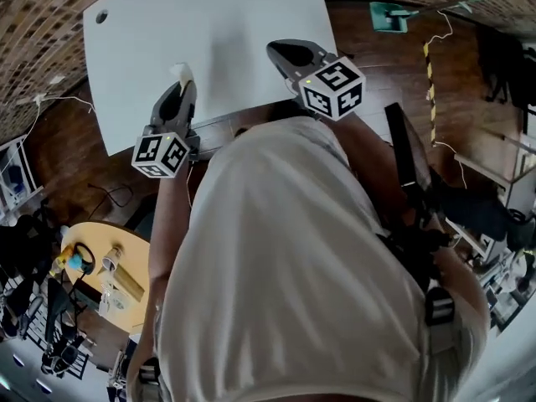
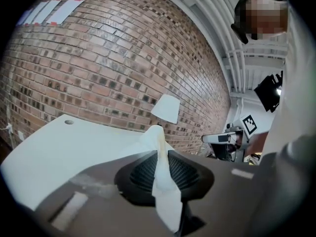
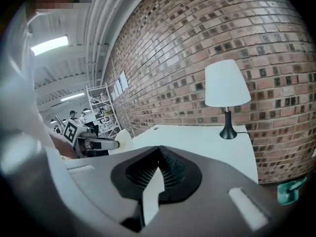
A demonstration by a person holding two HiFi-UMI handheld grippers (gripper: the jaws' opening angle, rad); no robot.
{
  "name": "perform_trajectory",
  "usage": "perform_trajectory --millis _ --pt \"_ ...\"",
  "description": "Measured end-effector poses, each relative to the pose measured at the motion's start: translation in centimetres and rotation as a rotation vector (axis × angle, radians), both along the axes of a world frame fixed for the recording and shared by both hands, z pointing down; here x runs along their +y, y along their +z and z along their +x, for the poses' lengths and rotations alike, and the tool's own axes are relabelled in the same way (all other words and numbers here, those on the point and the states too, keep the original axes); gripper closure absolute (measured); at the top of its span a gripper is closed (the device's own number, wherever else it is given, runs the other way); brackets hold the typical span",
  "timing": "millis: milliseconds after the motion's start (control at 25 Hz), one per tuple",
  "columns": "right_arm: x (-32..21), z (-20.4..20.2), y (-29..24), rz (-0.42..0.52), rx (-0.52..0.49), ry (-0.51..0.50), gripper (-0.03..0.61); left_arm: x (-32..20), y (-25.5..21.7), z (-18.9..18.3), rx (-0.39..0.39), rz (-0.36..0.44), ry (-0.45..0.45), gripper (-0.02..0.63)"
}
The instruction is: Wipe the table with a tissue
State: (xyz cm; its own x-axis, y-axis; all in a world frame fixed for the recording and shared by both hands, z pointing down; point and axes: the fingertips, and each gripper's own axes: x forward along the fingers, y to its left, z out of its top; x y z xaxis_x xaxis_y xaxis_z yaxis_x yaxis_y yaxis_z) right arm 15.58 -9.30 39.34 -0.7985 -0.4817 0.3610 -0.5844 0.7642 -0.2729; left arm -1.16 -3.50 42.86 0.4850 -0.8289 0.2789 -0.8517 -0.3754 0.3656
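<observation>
The white table [image 1: 209, 23] lies ahead of me, and both grippers hang over its near edge. My left gripper [image 1: 182, 89] is shut on a white tissue [image 1: 182, 74] that sticks up past its tips. In the left gripper view the tissue [image 2: 165, 191] runs as a crumpled strip between the pads of the left gripper [image 2: 159, 153]. My right gripper [image 1: 283, 53] hovers to the right, apart from the tissue; in its own view the right gripper [image 3: 159, 152] has its jaws together on a thin white strip [image 3: 152, 194].
A white lamp [image 3: 226, 85] stands at the table's far end by the brick wall [image 2: 98, 58]. There is a small hole [image 1: 101, 16] in the table's far left corner. A round yellow side table [image 1: 109, 262] and cables sit on the floor to the left.
</observation>
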Motion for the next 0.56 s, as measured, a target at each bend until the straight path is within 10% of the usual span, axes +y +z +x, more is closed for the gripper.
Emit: perform_trajectory --millis 560 --pt "6.2 -1.8 -0.3 0.009 0.012 -0.033 0.572 5.3 0.8 0.6 0.023 -0.03 0.014 0.541"
